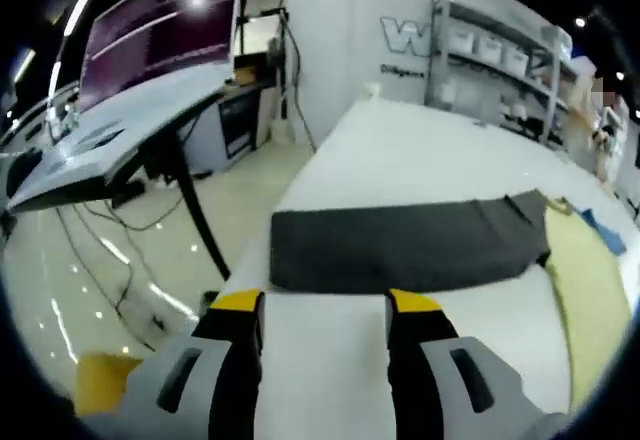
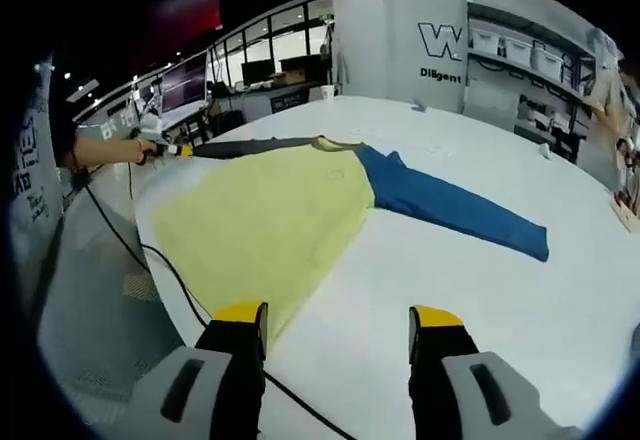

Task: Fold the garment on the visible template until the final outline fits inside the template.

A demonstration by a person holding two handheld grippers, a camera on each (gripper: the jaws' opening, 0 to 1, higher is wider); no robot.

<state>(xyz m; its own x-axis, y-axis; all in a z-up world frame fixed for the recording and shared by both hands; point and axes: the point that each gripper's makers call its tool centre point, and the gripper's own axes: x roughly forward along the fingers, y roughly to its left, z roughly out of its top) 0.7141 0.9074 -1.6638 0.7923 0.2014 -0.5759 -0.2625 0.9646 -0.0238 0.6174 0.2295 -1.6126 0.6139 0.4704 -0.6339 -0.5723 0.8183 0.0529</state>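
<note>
Garment (image 2: 300, 205) flat on table (image 2: 560, 300); both grippers open, apart

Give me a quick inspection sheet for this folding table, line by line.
Surface: white table, bare around the garment.
Job's things: garment lies flat and unfolded, yellow body, dark sleeve, blue sleeve; no template outline is discernible.
Clutter: nothing seen.
Grippers: left tool open, short of the dark sleeve; right tool open, over the table by the yellow hem.
Cables: black cable along the table edge.
Surroundings: shelving, monitor desk.
</note>
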